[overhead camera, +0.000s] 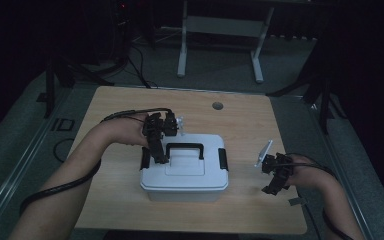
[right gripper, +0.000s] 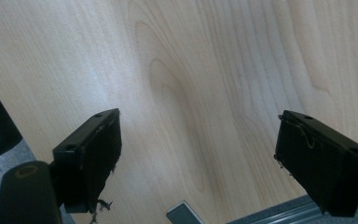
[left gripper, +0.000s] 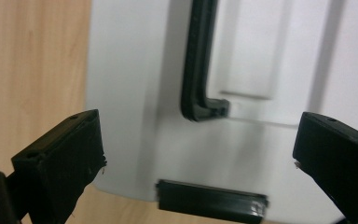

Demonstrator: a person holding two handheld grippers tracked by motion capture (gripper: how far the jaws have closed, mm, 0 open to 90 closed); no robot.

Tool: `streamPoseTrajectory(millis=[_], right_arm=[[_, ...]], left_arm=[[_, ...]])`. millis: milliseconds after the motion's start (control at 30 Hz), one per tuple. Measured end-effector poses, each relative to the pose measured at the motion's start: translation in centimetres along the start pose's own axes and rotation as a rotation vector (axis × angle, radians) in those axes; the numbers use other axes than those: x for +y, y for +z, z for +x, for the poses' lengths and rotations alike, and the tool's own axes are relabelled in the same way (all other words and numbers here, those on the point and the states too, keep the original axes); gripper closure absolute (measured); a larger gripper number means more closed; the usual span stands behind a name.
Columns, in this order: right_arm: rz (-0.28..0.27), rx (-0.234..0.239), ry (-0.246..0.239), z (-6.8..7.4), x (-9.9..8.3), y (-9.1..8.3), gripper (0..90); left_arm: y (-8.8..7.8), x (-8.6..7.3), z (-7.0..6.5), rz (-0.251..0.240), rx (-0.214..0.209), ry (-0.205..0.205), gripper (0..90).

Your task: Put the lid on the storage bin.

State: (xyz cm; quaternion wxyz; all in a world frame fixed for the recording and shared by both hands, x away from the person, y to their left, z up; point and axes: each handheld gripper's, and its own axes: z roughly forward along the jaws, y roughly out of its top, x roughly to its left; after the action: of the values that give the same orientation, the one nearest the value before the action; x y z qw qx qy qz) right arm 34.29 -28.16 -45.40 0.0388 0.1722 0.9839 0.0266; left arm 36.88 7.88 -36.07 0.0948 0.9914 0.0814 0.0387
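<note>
**Colours and patterns**

Pale, light-wood worktop (overhead camera: 115,200) with curving grain lines. White lidded box (overhead camera: 185,182) with black handle (overhead camera: 184,148) and black side latches (overhead camera: 223,159). Left tongs (left gripper: 198,158) black, right tongs (right gripper: 200,154) black with frayed pad edges. Black cables (overhead camera: 55,189). Grey speckled floor (overhead camera: 220,70); white frame legs (overhead camera: 182,55) beyond. Dark surroundings.

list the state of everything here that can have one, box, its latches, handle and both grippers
white plastic storage box: lid on, upright on the wooden table
black carry handle: folded flat on the lid
black side latches: down against the box ends
left gripper: jaws open, over the lid's left part
right gripper: jaws open, over bare table, holding nothing
</note>
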Motion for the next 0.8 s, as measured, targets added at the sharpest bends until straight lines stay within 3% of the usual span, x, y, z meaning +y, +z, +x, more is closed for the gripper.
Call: streamPoseTrajectory(millis=[233,333,567,600,800], right_arm=[[-0.012,-0.012,0.014,-0.1,-0.4,-0.3,14.1],[-0.010,-0.012,0.017,-0.1,-0.5,-0.2,14.1],[-0.012,-0.009,0.027,-0.1,-0.9,-0.2,14.1],[-0.013,-0.009,0.027,-0.1,-0.9,-0.2,14.0],[-0.014,-0.011,0.035,0.0,-1.0,-0.1,13.8]], left_arm=[[-0.3,-2.3,-0.5,0.009,0.018,-0.008,1.3],[-0.3,-3.4,-0.6,0.020,0.004,-0.046,1.3],[-0.4,-5.7,-0.9,0.014,0.007,-0.068,1.3],[-0.5,-6.5,-1.0,0.009,-0.006,-0.089,1.3],[-0.8,-8.8,-1.2,-0.001,0.001,-0.121,1.3]])
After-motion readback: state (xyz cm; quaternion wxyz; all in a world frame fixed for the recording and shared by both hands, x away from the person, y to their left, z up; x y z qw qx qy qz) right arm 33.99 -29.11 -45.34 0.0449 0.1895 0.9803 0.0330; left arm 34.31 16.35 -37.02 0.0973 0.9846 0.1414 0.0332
